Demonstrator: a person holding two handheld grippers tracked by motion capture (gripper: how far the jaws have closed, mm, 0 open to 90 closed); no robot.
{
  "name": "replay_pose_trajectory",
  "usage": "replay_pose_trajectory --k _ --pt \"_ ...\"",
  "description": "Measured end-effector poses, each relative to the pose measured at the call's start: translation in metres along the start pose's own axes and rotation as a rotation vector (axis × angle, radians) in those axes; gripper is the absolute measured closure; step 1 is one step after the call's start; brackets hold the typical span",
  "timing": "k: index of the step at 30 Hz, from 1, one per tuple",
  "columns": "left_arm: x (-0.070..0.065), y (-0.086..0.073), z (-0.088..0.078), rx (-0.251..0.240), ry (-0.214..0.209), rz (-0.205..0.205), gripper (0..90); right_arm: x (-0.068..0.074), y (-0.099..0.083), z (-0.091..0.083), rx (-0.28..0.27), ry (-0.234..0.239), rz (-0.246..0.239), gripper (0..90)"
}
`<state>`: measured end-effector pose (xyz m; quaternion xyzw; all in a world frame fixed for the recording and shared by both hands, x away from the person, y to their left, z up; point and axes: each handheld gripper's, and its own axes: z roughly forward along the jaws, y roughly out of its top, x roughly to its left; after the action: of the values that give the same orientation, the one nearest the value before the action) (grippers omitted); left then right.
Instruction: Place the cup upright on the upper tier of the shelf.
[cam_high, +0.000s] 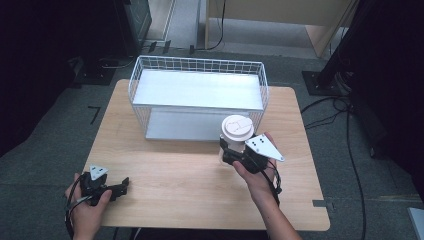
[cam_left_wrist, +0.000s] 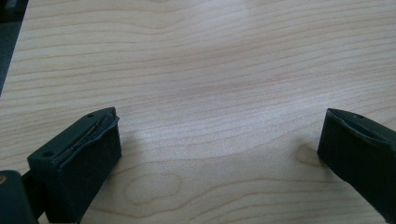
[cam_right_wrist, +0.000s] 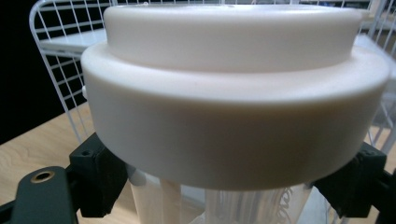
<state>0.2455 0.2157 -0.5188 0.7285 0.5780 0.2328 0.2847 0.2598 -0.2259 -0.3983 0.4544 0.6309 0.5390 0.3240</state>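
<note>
The lidded cup (cam_high: 236, 131) was clenched by the right gripper (cam_high: 231, 150) near the basket (cam_high: 150, 67); it could be knocked against the wire. The left gripper (cam_high: 122, 185) was released at the surface's (cam_high: 175, 175) near-left corner

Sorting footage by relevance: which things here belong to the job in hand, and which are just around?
In the job:
- lidded cup
- right gripper, jaws shut on it
- wire basket

Just around:
- left gripper, open, idle
- table
- floor cables
</note>
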Motion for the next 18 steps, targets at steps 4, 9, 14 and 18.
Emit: replay_pose_trajectory --k 4,9,14,18 --pt "0.000 0.000 0.000 -0.001 0.001 -0.001 0.0 0.004 0.014 0.004 -0.027 -0.007 -0.020 15.2" --pt "0.000 0.000 0.000 -0.001 0.000 -0.001 0.0 0.009 0.030 0.007 -0.053 -0.004 -0.031 15.2" --pt "0.000 0.000 0.000 -0.002 0.001 -0.001 0.0 0.014 0.052 0.011 -0.100 -0.002 -0.042 15.2" --pt "0.000 0.000 0.000 -0.002 0.001 -0.001 0.0 0.015 0.066 0.015 -0.122 -0.017 -0.058 15.2"
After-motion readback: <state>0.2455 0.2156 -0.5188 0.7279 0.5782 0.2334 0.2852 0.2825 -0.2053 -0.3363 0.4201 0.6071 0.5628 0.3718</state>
